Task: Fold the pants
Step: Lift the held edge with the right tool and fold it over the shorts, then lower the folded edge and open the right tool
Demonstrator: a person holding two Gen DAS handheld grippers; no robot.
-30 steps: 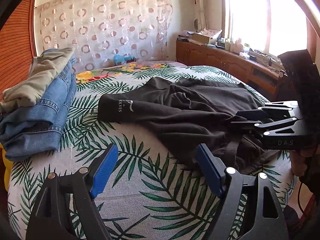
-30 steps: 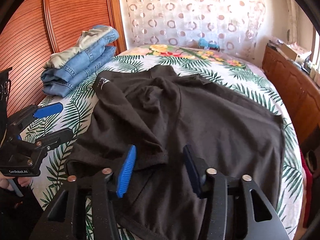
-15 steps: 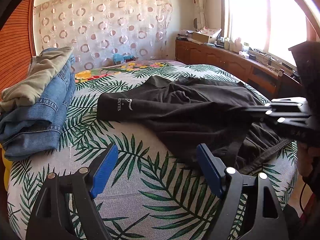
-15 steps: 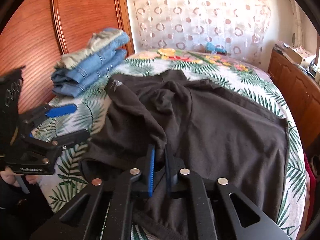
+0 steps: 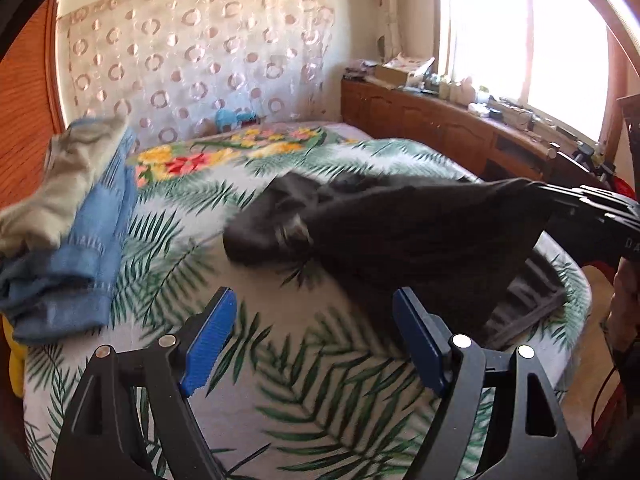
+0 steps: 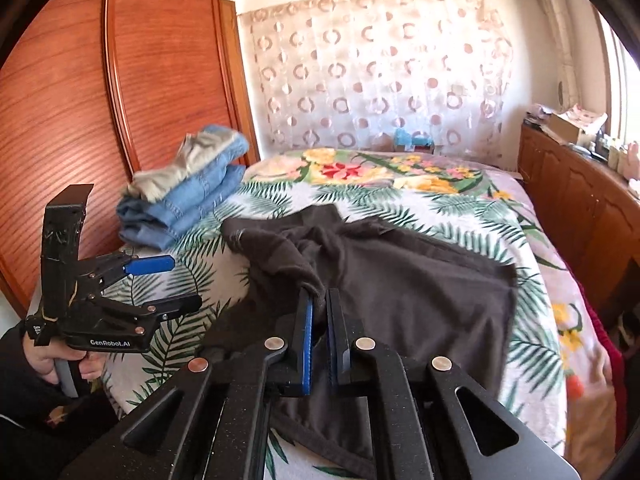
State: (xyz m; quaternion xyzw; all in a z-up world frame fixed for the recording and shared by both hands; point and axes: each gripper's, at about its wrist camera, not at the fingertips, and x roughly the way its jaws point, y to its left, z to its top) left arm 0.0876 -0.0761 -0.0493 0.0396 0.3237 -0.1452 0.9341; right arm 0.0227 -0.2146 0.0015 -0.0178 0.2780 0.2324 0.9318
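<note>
Here the dark pants [image 6: 400, 280] lie bunched, one edge pinched by the right hand-held gripper [image 6: 319, 300].

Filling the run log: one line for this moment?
right gripper: shut on pants, lifting | left gripper: open, empty | jeans: stacked

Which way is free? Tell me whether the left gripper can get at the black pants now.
Probably yes. The left gripper is open and empty over bare bedspread, and the black pants, pinched and lifted by the right gripper, lie just ahead with nothing between.
</note>
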